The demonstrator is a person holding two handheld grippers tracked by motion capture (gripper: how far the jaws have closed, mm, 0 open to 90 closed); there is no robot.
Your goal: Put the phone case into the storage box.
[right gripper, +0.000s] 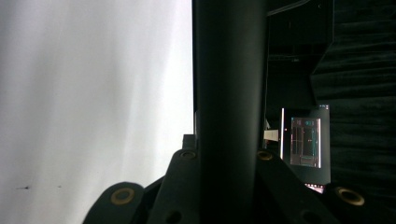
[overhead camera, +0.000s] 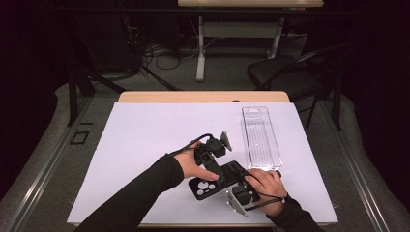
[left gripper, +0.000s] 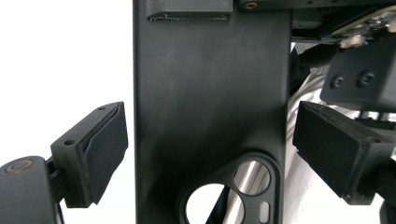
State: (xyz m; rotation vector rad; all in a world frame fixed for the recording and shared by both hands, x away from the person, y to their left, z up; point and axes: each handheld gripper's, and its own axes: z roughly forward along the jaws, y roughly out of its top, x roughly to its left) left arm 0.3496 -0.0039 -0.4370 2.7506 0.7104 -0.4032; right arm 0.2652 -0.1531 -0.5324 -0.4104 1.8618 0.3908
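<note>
Left gripper (left gripper: pixel 205 144) fingers (left gripper: pixel 100 149) spread wide, pads on either side of black phone case (left gripper: pixel 210 93), a small gap on each side, not touching it. Case runs upright between them in left gripper view, camera cutout (left gripper: pixel 233 191) at the bottom. Right gripper (right gripper: pixel 229 158) jaws closed tight on the case edge; case (right gripper: pixel 229 70) rises as a dark vertical slab straight out of the jaws in right gripper view.

High view: case (overhead camera: pixel 220 181) near the front-centre of the white mat (overhead camera: pixel 145 140), camera holes toward the person's left, held between both grippers. Cannot tell if it rests on the mat or is lifted slightly. Left hand (overhead camera: pixel 193 164) and left gripper (overhead camera: pixel 212 150) sit over its far-left part; right hand (overhead camera: pixel 266 186) and right gripper (overhead camera: pixel 239 193) at its near-right end. Both sleeves black.

Clear plastic tray (overhead camera: pixel 260 137) lies lengthwise on the mat's right half, just beyond the right hand, apart from the case. Wooden table edge (overhead camera: pixel 203 96) shows past the mat. Black chair (overhead camera: pixel 290 72) behind the table.
</note>
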